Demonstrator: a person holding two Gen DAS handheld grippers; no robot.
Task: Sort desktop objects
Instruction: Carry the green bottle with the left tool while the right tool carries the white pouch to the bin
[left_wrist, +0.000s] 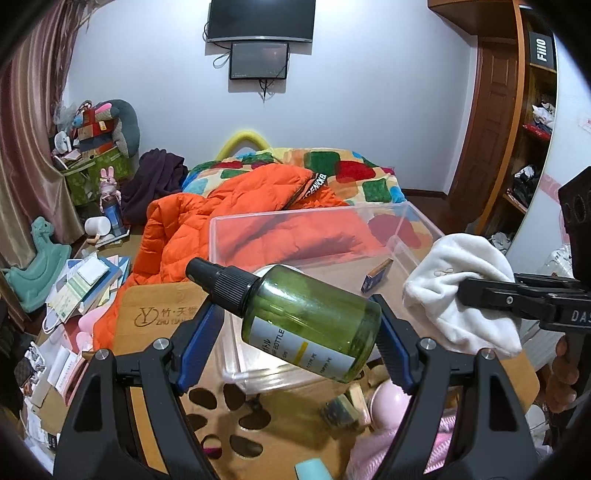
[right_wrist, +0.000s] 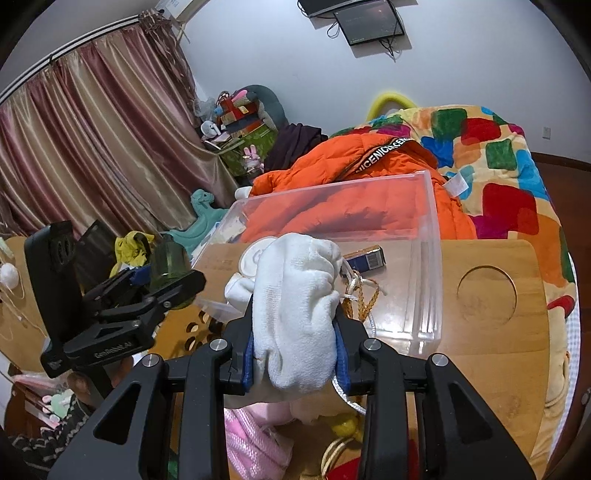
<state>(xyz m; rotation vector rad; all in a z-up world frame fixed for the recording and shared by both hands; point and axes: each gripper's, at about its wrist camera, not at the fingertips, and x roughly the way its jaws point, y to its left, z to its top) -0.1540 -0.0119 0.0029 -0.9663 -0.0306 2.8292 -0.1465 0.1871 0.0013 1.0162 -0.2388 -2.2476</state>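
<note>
A green spray bottle (left_wrist: 310, 321) is clamped between the blue pads of the left gripper (left_wrist: 301, 338), nearest the left wrist camera. The jaws are spread wide around its body, and the bottle is held tilted, its black pump cap (left_wrist: 218, 282) pointing up and to the left, its white label facing the lens. It is carried above the near wall of a clear plastic bin (left_wrist: 406, 214) that stands on a bamboo lap table (left_wrist: 155, 314) (a burnt-in logo is seen on the board).

In the right wrist view a bundle of white cloth (right_wrist: 299, 306) — soft, possibly a folded sock or towel — is pinched between the pads of the right gripper (right_wrist: 297, 354), the jaws closed down to a narrow gap on it. The bundle is held over the near edge of the same bin (right_wrist: 430, 280). Behind it a braided cord (right_wrist: 360, 295) is seen; whether it hangs from the cloth cannot be told.

On the bin's floor a small blue box (right_wrist: 365, 260) is lying flat, and a pale round lid-like object (right_wrist: 249, 260) is partly hidden by the cloth. The two grippers are held side by side, near each other but apart. An orange puffer jacket (left_wrist: 221, 210) and a patchwork blanket (right_wrist: 498, 158) are spread on the bed behind — the table is set against them.
</note>
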